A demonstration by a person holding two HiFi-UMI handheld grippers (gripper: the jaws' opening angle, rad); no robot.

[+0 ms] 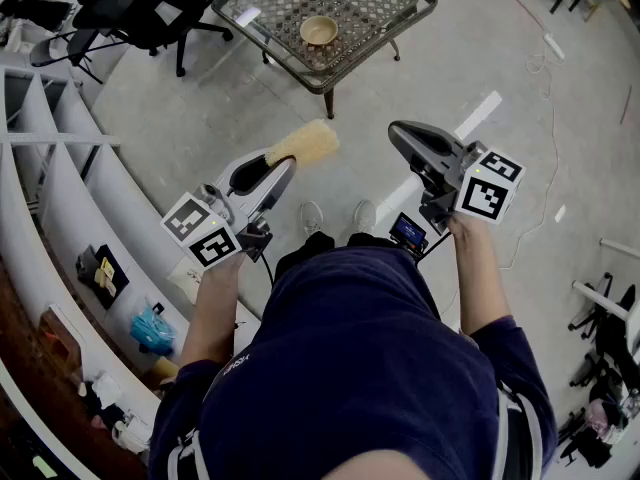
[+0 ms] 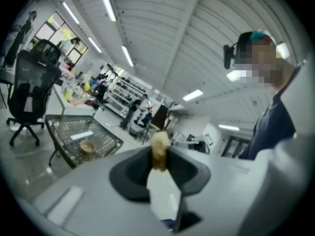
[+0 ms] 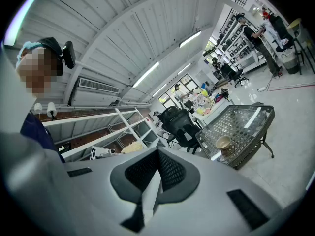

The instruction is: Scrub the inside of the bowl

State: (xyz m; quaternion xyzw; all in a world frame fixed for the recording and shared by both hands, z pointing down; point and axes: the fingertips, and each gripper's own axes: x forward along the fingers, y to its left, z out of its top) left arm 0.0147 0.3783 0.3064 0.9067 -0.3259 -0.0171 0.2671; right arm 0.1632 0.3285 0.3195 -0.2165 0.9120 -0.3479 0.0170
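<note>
A tan bowl stands on a low metal mesh table ahead of me on the floor. It shows small in the left gripper view and the right gripper view. My left gripper is shut on a yellow sponge, which sticks out past its tips; in its own view the sponge stands between the pads. My right gripper is shut with nothing in it. Both are held at waist height, well short of the table.
A black office chair stands left of the table. White shelving with small items runs along my left. More chair bases are at the right. Grey floor with a white tape mark lies between me and the table.
</note>
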